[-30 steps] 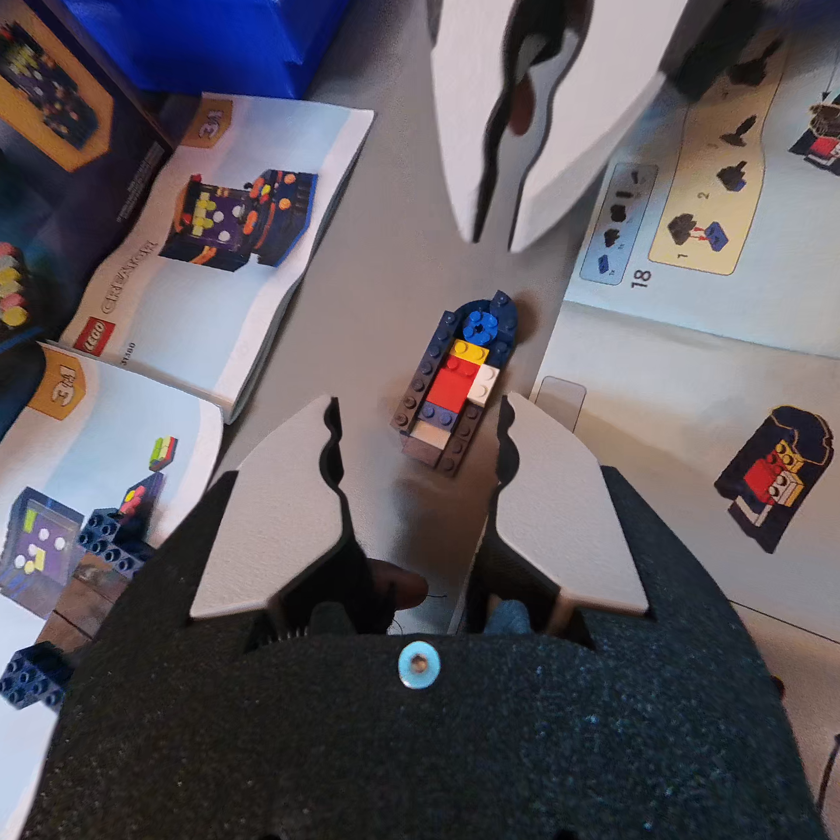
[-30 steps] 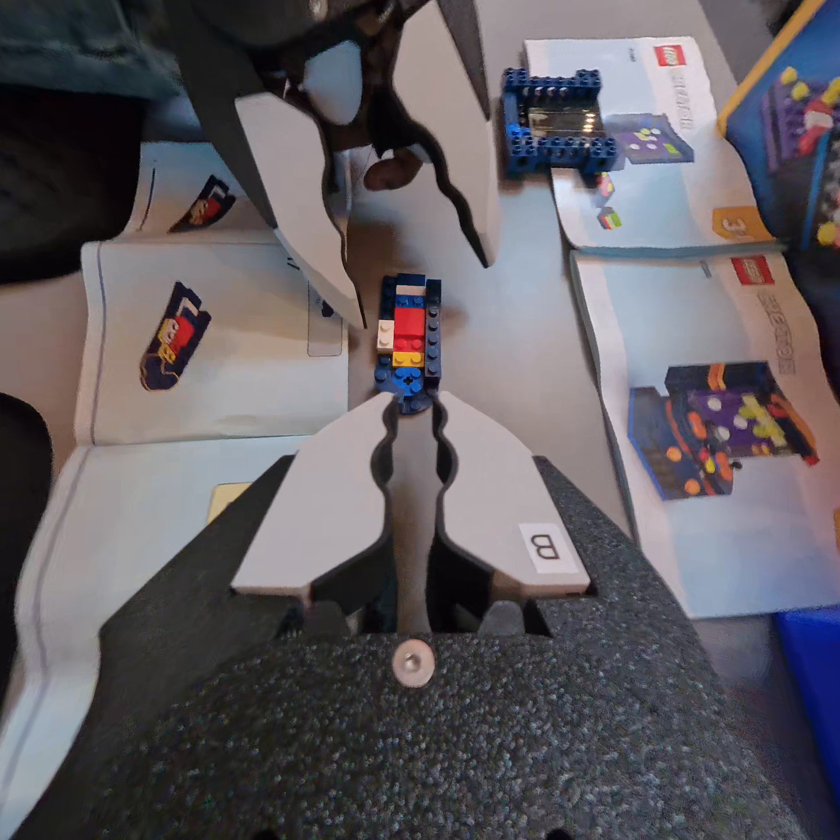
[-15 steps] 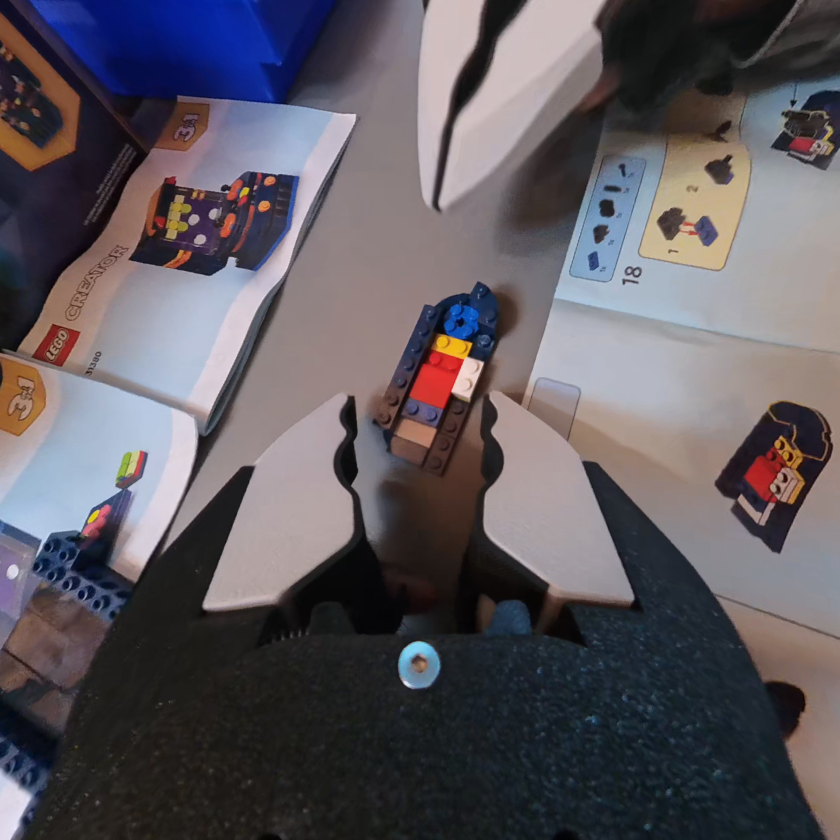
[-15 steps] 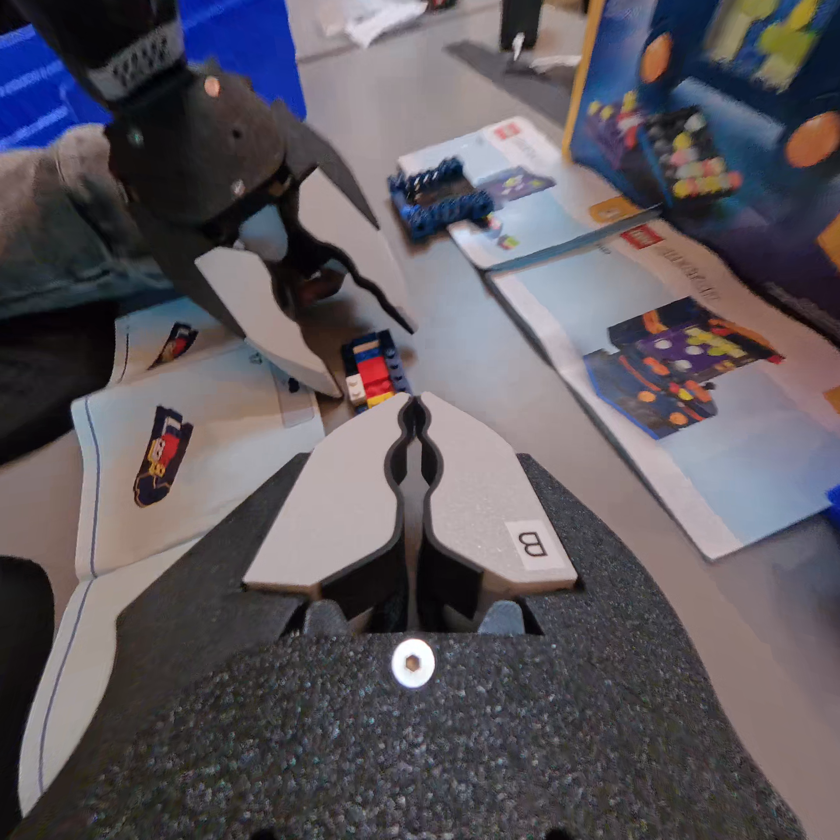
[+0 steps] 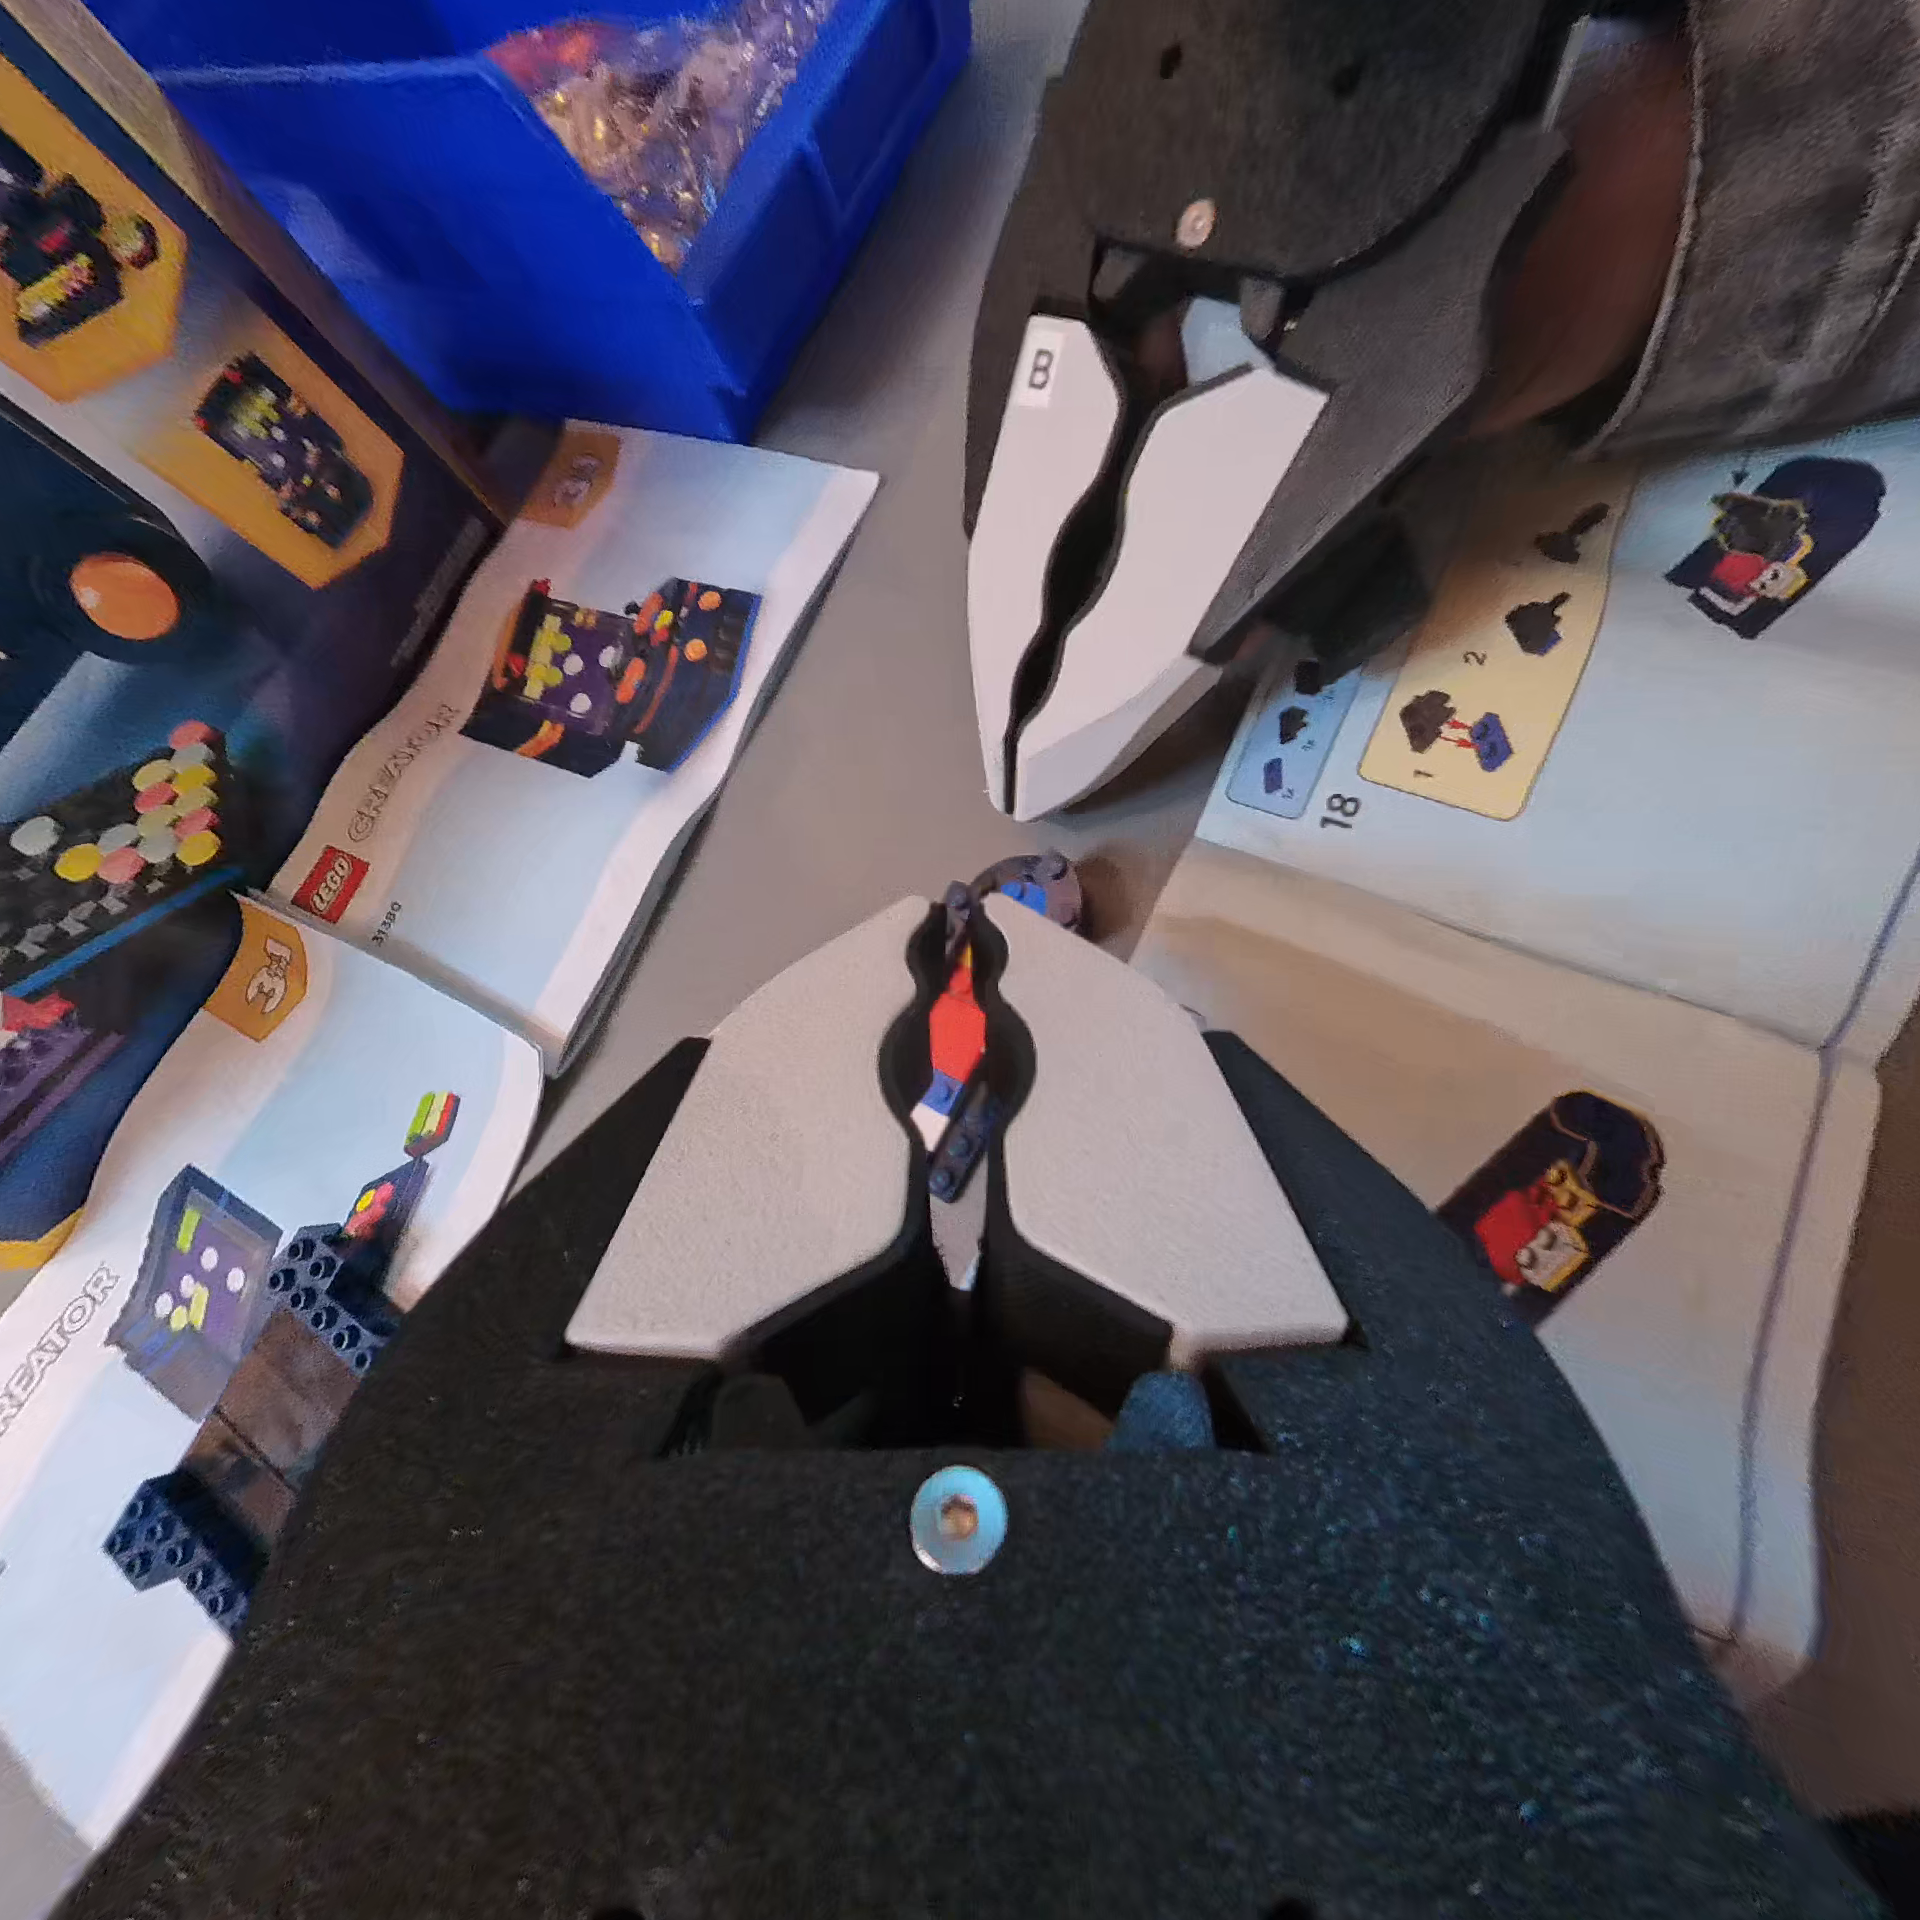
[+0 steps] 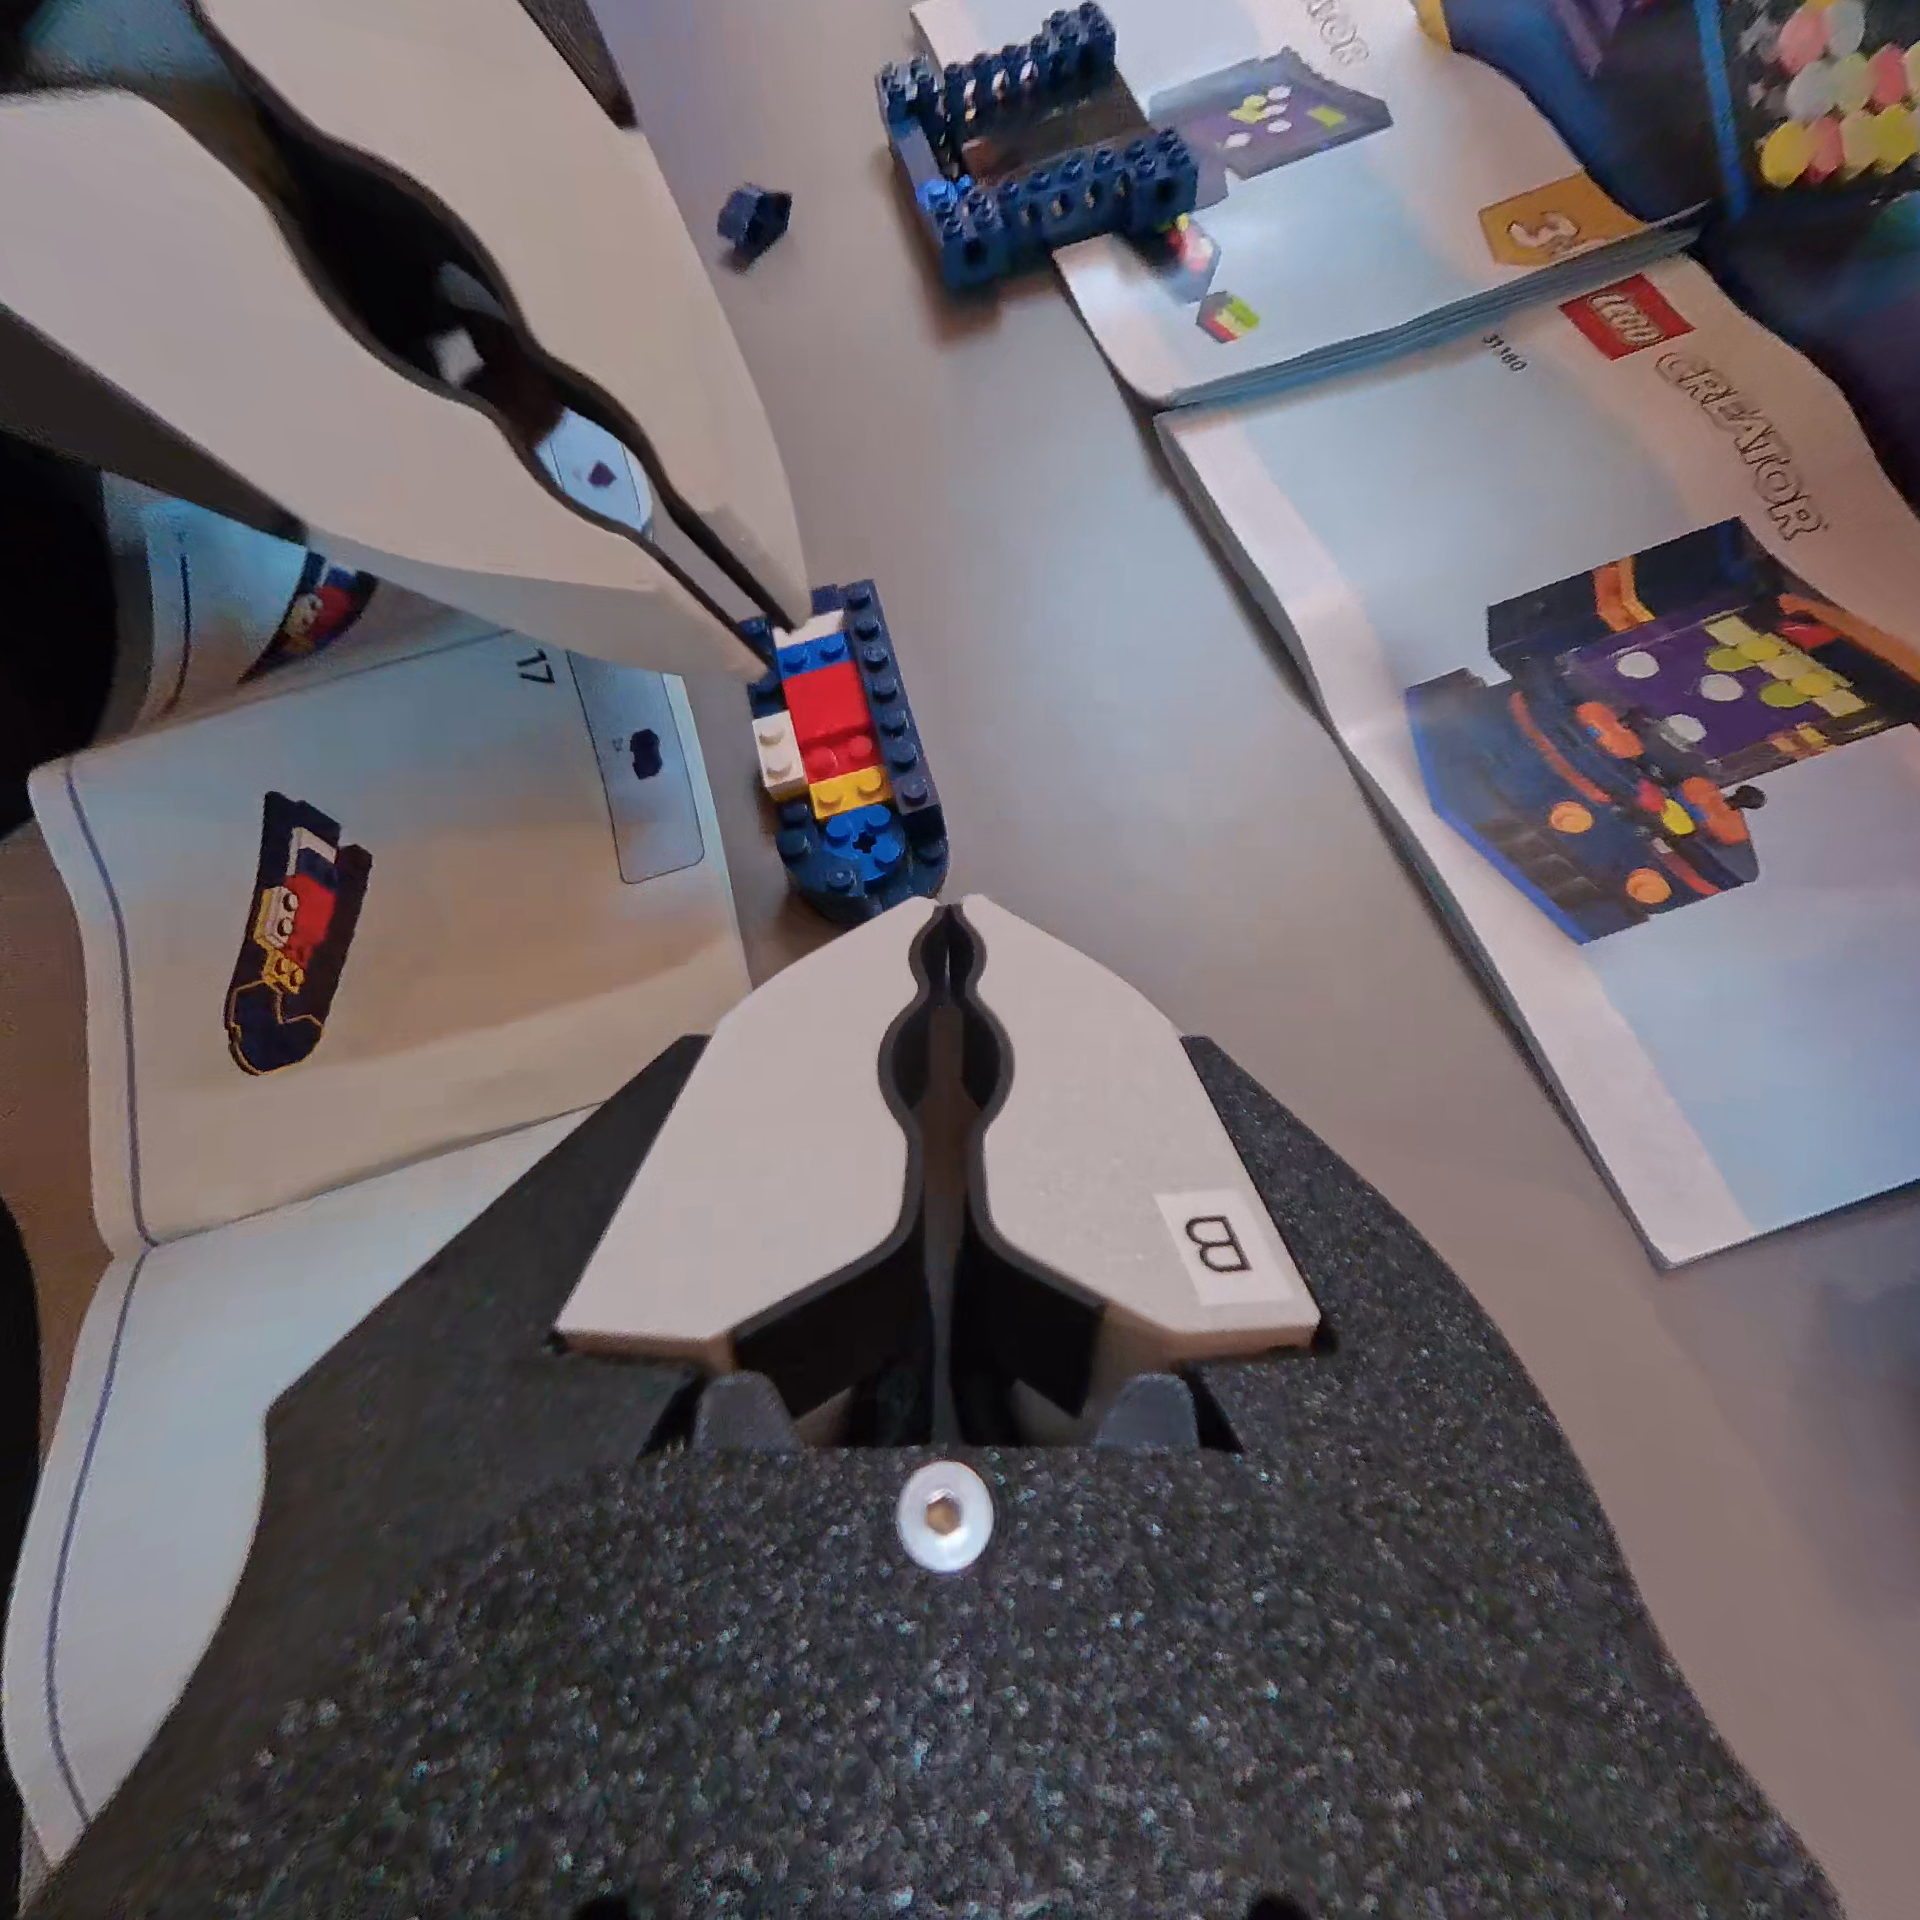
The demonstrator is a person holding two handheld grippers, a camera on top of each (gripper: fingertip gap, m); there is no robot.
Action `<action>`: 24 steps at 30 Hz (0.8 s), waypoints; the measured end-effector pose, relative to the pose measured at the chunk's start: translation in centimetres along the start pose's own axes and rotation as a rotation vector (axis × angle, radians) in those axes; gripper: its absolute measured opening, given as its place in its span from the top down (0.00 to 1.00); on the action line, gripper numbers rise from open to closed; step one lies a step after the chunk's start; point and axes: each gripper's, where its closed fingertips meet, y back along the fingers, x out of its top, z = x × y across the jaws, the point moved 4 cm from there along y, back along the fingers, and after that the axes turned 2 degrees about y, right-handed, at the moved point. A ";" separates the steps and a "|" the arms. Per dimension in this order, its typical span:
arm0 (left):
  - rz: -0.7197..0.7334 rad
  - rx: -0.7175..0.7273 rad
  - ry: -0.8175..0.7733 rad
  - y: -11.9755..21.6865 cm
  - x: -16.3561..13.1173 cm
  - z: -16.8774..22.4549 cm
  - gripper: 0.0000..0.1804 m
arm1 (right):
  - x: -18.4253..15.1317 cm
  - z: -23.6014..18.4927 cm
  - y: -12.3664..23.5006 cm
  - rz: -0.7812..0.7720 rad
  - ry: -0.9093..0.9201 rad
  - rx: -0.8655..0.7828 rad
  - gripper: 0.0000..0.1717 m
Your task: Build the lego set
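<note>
Brick model (image 6: 847,748): flat, boat-shaped, with a dark blue base, red, yellow, white and blue pieces on top and a round blue piece at the curved end. It lies flat on the grey table (image 6: 1091,675), just beside the edge of an open instruction booklet (image 6: 416,883).

Left gripper (image 5: 961,909): your fingers are drawn almost together, with only a thin slit between them. In the right wrist view the tips sit at the model's square white-and-blue end. From your own camera the red and blue pieces show through the slit, and the curved end pokes out past the tips. I cannot tell whether the tips pinch any piece.

Right gripper (image 6: 948,909): clenched on nothing, the tip just beside the model's curved end. A grey sleeve (image 5: 1787,208) shows behind it.

Surroundings:
- Two closed booklets (image 6: 1403,987) lie to the right of the model.
- A dark blue brick frame (image 6: 1039,156) rests partly on the farther booklet.
- One small loose dark blue piece (image 6: 755,218) lies on the table near the frame.
- A blue bin (image 5: 520,208) stands beside a printed box (image 5: 156,312).
</note>
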 end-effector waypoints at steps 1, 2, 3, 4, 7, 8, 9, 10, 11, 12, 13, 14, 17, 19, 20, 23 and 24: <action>-0.027 -0.007 -0.006 -0.1 0.2 0.3 0.98 | -0.1 0.0 -0.2 -0.017 0.004 0.002 1.00; -0.054 -0.015 -0.014 -0.5 0.2 0.6 0.98 | -0.2 -0.1 -0.3 -0.032 0.006 0.001 1.00; -0.083 -0.019 -0.023 -1.0 0.1 0.7 0.98 | -0.3 -0.1 -0.4 -0.043 0.008 -0.001 1.00; -0.106 -0.025 -0.030 -1.7 -0.1 0.7 0.98 | -0.3 -0.1 -0.4 -0.046 0.010 -0.002 1.00; -0.083 -0.076 -0.007 -2.5 0.1 1.1 0.99 | -0.3 0.0 -0.4 -0.040 0.002 -0.002 1.00; -0.069 -0.079 -0.002 -2.4 0.1 1.0 0.99 | -0.3 0.0 -0.4 -0.040 -0.002 0.000 1.00; -0.054 -0.078 -0.003 -2.3 0.2 0.9 0.99 | -0.3 0.0 -0.4 -0.041 -0.003 0.003 1.00; -0.038 -0.086 -0.007 -2.2 0.3 0.9 0.99 | -0.3 0.0 -0.4 -0.044 -0.002 0.004 1.00; -0.031 -0.091 -0.004 -2.2 0.3 0.9 0.99 | -0.3 0.0 -0.4 -0.045 0.001 0.004 1.00; -0.023 -0.098 -0.002 -2.2 0.3 1.0 0.99 | -0.3 0.0 -0.4 -0.046 0.002 0.003 1.00; -0.016 -0.106 -0.007 -2.3 0.3 1.2 0.99 | -0.4 0.0 -0.4 -0.046 0.002 0.003 1.00; -0.019 -0.111 -0.015 -2.4 0.2 1.3 0.99 | -0.4 0.0 -0.4 -0.045 0.001 0.004 1.00; -0.041 -0.128 -0.034 -3.0 -0.2 1.5 0.99 | -0.4 0.0 -0.4 -0.045 -0.003 0.008 1.00; -0.053 -0.140 -0.029 -3.3 -0.5 1.6 0.99 | -0.4 0.0 -0.5 -0.045 -0.007 0.011 1.00; -0.047 -0.143 -0.020 -3.3 -0.4 1.6 0.99 | -0.4 0.0 -0.5 -0.045 -0.008 0.012 1.00; -0.045 -0.166 0.018 -3.4 -0.4 1.4 1.00 | -0.4 0.0 -0.5 -0.045 -0.008 0.012 1.00; -0.041 -0.174 0.035 -3.4 -0.5 1.4 1.00 | -0.4 0.0 -0.5 -0.045 -0.007 0.012 1.00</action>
